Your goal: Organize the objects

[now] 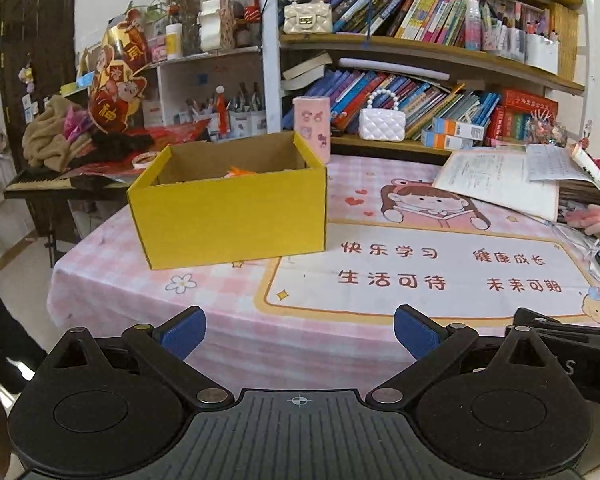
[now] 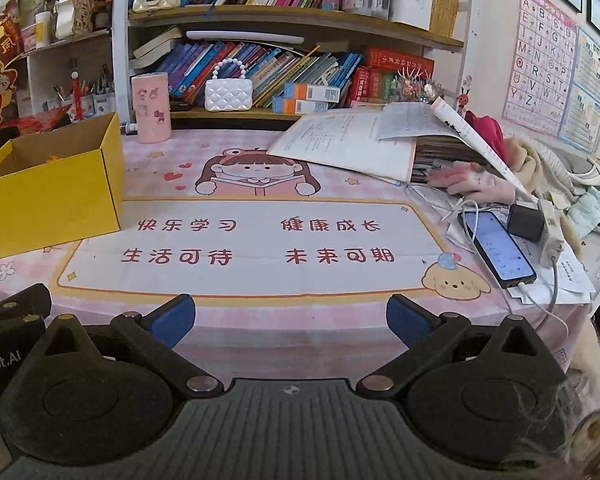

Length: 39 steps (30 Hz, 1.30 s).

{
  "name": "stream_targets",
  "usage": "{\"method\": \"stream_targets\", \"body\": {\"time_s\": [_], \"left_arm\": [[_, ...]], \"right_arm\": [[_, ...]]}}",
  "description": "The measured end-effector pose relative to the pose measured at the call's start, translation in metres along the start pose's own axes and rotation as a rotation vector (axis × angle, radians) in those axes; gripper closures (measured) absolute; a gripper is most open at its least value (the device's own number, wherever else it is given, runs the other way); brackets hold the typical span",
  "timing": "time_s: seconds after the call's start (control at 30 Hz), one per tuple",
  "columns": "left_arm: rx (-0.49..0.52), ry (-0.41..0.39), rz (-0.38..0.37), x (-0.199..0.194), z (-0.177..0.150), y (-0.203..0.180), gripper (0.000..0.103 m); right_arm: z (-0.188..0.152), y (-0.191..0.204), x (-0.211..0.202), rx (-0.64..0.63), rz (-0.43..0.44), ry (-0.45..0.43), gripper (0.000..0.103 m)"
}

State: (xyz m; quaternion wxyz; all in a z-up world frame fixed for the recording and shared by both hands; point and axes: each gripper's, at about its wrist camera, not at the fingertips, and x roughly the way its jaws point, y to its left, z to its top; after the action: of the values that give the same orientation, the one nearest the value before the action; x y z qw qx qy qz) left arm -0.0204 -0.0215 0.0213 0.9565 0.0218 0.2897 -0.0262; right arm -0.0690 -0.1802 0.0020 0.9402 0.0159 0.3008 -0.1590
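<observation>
Left gripper spread wide with nothing between the blue pads, hovering at the near edge of the table. Right gripper likewise spread wide and empty, also at the near edge, just beside the left one, whose black housing shows at the left border of the right wrist view. Yellow cardboard box standing upright and open-topped on the pink checked mat, toward the table's left edge and well apart from both grippers; something orange lying inside, too hidden by the box wall to identify. Pink cylindrical container upright just behind the box's far right corner, near the table's back edge. White quilted purse with a bead handle on the shelf behind it. Open workbooks and papers piled at the far right corner of the table. Smartphone with a lit screen lying flat near the right edge, a cable plugged into it, a pink plush toy just beyond.
</observation>
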Motion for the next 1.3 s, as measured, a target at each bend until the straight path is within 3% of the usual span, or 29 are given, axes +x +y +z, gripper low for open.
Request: {"method": "stream_targets", "body": {"time_s": [1.3], "left_arm": [[-0.025, 0.049, 0.045, -0.0010, -0.0050, -0.0027, 0.000]], "right_arm": [[-0.0071, -0.0001, -0.0019, -0.026, -0.020, 0.038, 0.000]]}}
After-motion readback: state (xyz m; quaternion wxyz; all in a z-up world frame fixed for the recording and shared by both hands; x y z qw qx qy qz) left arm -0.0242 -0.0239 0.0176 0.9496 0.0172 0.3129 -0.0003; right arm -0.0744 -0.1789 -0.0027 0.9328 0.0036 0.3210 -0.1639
